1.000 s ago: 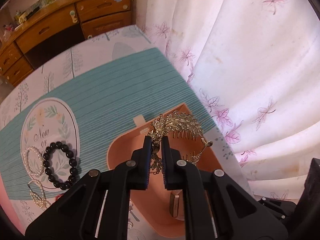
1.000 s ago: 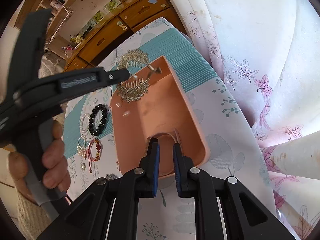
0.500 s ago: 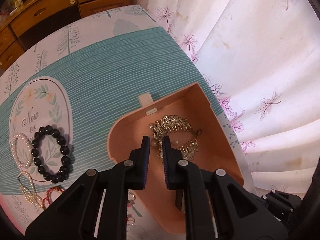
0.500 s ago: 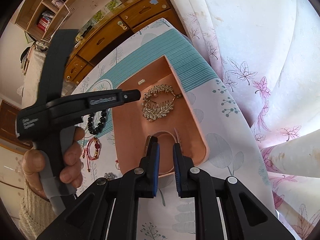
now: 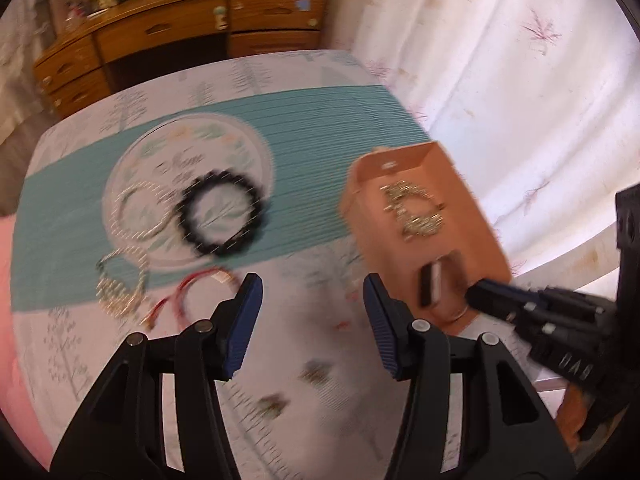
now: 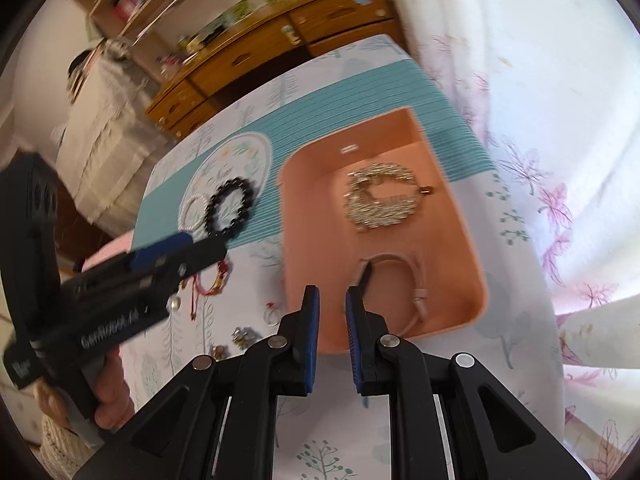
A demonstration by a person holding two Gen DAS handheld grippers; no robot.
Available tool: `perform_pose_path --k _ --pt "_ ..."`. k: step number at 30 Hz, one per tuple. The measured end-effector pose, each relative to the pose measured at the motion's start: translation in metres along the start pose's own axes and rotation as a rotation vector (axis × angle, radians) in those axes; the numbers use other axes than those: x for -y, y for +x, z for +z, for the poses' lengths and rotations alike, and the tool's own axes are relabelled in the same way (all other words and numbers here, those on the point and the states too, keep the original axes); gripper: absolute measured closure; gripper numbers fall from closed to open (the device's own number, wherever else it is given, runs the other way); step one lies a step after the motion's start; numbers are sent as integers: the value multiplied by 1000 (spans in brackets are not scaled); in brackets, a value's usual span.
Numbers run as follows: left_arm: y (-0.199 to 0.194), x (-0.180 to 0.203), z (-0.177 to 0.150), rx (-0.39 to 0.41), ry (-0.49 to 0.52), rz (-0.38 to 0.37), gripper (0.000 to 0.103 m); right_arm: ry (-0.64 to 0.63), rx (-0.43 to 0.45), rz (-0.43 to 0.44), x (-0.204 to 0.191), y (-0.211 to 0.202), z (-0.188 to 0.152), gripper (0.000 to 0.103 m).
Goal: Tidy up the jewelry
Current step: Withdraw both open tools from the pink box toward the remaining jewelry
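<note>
A peach jewelry box (image 6: 460, 248) (image 5: 472, 216) lies open on the table. A gold leaf hair comb (image 6: 380, 200) (image 5: 416, 212) lies inside it, with a pale watch or strap (image 6: 416, 288) nearer me. My left gripper (image 5: 312, 312) is open and empty above the table, left of the box. My right gripper (image 6: 332, 316) is nearly shut and empty at the box's near edge. A black bead bracelet (image 5: 220, 216) (image 6: 230, 208), a pearl bracelet (image 5: 140, 208), a gold chain (image 5: 120, 288) and a red cord bracelet (image 5: 200, 292) lie left of the box.
A teal striped mat (image 5: 320, 140) covers the far table. Small trinkets (image 5: 276, 400) (image 6: 244, 336) lie on the white tablecloth in front. A floral curtain (image 5: 520, 80) hangs to the right. A wooden dresser (image 5: 180, 36) stands behind.
My left gripper let go of the gold comb, which now lies in the box. It opened wide and swung left, away from the box. The right gripper stayed by the box's near edge.
</note>
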State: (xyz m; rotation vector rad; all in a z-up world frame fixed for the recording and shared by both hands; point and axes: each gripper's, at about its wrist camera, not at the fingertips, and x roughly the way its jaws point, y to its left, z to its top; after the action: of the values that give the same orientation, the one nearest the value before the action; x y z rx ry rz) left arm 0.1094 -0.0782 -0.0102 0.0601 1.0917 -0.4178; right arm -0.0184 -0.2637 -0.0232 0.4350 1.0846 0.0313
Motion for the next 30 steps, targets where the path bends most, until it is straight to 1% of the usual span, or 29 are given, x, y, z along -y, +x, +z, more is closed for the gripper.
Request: perform_pose_path --k 3,5,6,7,10,14,18,21,25,30 --pt "-12 -32 -28 20 -44 57 54 -45 -14 7 -18 8 -3 89" --pt "-18 -51 -43 25 -60 111 54 -74 -24 7 -29 13 -5 84" --pt "-20 -61 -50 23 -63 132 54 -86 -27 6 -35 15 -6 79" --pt "-24 -73 -56 23 -72 153 54 -97 -28 7 -41 17 -7 76" --pt "-32 -106 -70 16 -110 176 54 -135 -36 4 -57 25 -5 76" --pt "-37 -147 -75 3 -175 185 54 -174 -44 9 -78 36 10 76" --pt "-30 -169 -63 -11 -207 184 54 -221 -52 17 -105 50 34 76" --pt "-16 -178 -47 -38 -214 176 54 -233 -68 22 -124 68 59 76" --pt "1 -191 -27 -70 -228 178 54 -193 -120 14 -136 102 92 76" --pt "21 -194 -3 -97 -219 176 54 -151 -168 -39 -138 149 121 76"
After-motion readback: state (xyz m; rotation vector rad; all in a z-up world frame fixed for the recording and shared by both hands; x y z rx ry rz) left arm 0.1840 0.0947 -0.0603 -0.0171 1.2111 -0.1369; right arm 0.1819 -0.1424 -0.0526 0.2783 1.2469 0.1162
